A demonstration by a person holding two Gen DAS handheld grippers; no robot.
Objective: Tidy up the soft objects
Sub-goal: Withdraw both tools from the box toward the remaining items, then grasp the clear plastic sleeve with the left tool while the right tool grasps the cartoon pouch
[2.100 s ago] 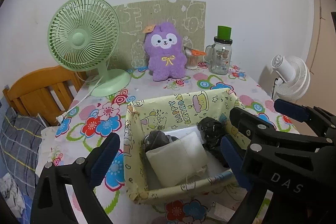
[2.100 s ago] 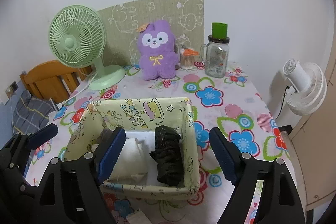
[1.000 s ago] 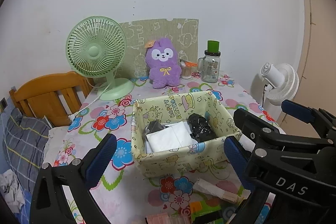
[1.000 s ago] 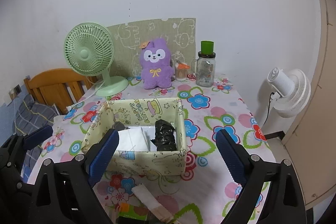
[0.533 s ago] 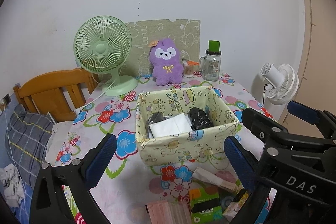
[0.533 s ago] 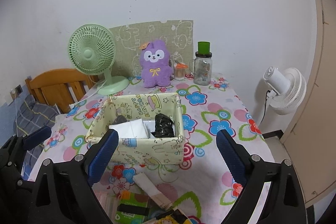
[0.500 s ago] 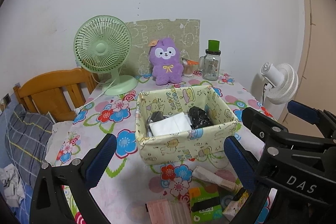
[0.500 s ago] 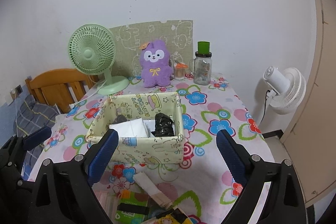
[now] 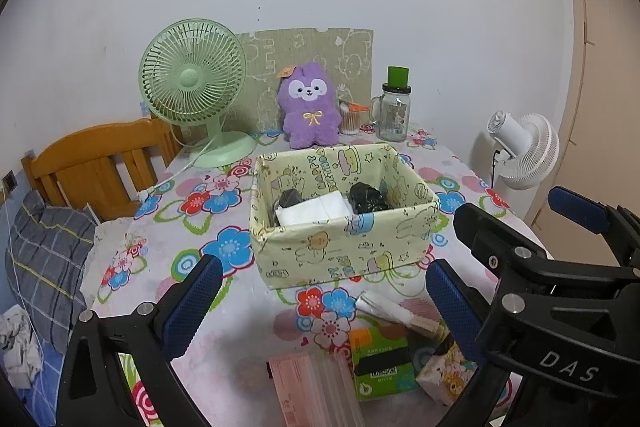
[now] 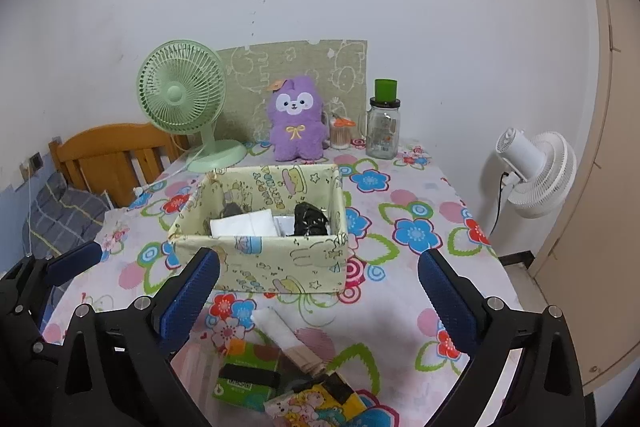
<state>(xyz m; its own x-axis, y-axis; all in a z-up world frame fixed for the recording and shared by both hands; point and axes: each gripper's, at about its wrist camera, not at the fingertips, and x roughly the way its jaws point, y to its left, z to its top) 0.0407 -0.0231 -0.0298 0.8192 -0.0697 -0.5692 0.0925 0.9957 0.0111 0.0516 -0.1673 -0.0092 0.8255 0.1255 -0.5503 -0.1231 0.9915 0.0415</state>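
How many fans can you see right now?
2. A green desk fan stands on the table's back left corner; a white fan stands off the table to the right. None looks hidden.

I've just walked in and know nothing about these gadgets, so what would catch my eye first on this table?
Probably the purple plush sitting at the back by the wall, with a green fan to its left. In the middle of the flowered table stands a yellow cartoon-print box holding white and black soft bundles, and a few small packets lie loose in front of it.
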